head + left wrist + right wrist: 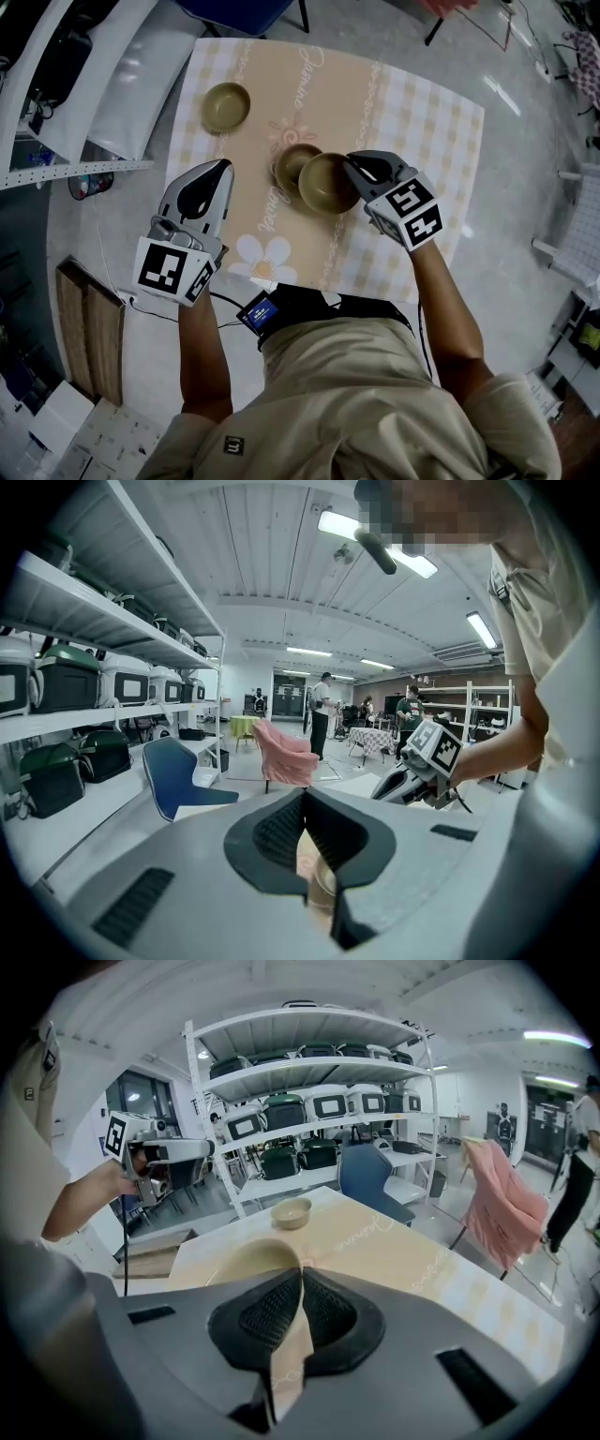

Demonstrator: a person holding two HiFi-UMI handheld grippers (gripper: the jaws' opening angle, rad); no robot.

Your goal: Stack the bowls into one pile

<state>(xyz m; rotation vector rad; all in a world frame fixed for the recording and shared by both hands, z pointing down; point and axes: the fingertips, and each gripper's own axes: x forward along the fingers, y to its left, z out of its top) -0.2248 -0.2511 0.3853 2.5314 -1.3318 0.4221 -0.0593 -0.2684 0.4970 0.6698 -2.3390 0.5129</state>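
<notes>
Right gripper (pixel 349 167): your jaws are all but together, pinched on the near rim of a tan bowl (pixel 326 183). In the right gripper view only the thin wall of that bowl (pixel 239 1262) sits between the pads. The bowl hangs tilted over the middle of the worktop (pixel 422 122).

Second bowl (pixel 292 161): upright on the beige cloth, just left of the one you carry. From the head view the carried bowl's rim overlaps its right edge. Whether the two touch cannot be told.

Third bowl (pixel 226 106): upright near the far left corner of the worktop, well apart from the other two, and also seen past your right jaws (pixel 292 1212).

Left gripper (pixel 225 167): held at the near left edge of the worktop, tips meeting with nothing between them. Its own view shows only cloth through the gap behind the closed tips (pixel 305 794)
</notes>
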